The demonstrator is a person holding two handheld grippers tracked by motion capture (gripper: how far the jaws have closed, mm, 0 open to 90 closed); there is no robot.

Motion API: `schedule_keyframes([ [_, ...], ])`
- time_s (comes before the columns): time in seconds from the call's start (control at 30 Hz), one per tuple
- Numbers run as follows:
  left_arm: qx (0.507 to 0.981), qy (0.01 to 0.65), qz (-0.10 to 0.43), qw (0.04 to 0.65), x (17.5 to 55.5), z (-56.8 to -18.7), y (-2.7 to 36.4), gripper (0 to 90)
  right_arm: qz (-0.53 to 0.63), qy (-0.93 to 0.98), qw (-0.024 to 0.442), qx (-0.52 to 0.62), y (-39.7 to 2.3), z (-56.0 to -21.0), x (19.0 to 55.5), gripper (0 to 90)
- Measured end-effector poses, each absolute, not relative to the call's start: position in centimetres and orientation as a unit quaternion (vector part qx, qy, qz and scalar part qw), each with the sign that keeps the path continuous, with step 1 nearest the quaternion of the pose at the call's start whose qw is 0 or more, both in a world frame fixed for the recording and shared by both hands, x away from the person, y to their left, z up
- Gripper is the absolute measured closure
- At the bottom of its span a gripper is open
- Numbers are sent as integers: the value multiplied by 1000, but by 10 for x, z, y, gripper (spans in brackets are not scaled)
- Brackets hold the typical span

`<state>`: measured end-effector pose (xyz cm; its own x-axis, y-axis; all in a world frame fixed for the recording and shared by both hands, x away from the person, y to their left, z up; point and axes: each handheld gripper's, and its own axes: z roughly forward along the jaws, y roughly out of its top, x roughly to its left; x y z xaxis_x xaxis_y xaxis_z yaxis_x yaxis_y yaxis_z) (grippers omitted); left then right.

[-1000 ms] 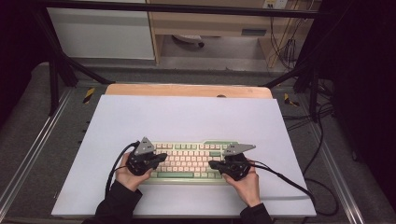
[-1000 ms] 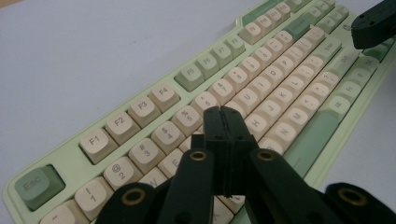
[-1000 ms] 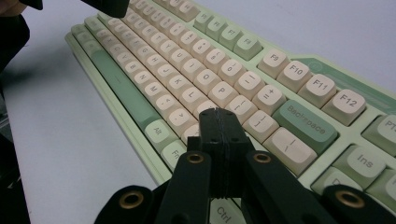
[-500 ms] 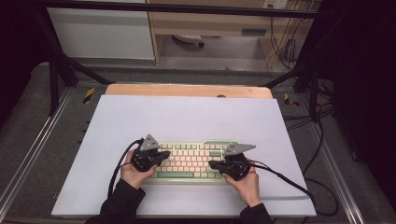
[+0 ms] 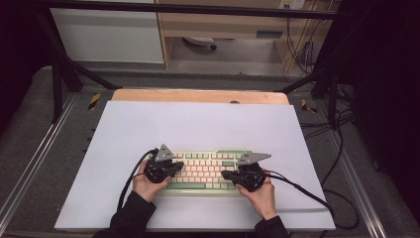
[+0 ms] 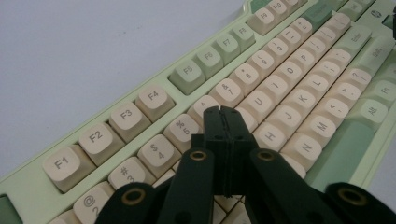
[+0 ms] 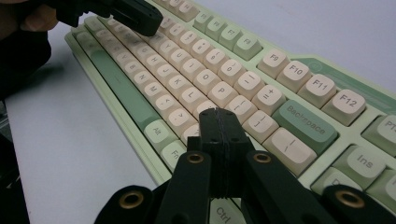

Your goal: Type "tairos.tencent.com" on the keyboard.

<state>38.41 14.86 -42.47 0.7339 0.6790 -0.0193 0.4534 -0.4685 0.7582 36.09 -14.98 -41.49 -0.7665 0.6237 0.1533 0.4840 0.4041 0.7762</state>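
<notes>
While the high view takes in the whole white table top (image 5: 198, 124) with a pale green keyboard (image 5: 205, 171) lying near its 6 o'clock edge, the two gripper views come close enough to read the cream keycaps. In the high view the left gripper (image 5: 176, 166) sits over the keyboard's 9 o'clock end and the right gripper (image 5: 225, 175) over its 3 o'clock end, each held in a hand, their tips pointing inward toward each other. The left gripper view looks along its own gripper (image 6: 226, 112), jaws pressed flat together with nothing between them, tip above the number row near the 6 key; the keyboard (image 6: 280, 93) runs off toward 2 o'clock. The right gripper view shows its gripper (image 7: 218, 113), likewise closed and empty, poised over keys just at 9 o'clock of the green Backspace key (image 7: 303, 125). At that view's 11 o'clock the left gripper (image 7: 144, 21) hangs over the far keys. Whether either tip touches a key is hard to make out, since the jaws hide the keys beneath them.
</notes>
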Motion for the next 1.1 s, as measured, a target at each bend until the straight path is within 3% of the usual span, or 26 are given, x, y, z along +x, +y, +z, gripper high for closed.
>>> schedule_keyframes([
  [1.1, 845, 323, 142, 401, 377, -419, 152, 898, 436, 832, 82, 332, -151, -413, 360, 900],
])
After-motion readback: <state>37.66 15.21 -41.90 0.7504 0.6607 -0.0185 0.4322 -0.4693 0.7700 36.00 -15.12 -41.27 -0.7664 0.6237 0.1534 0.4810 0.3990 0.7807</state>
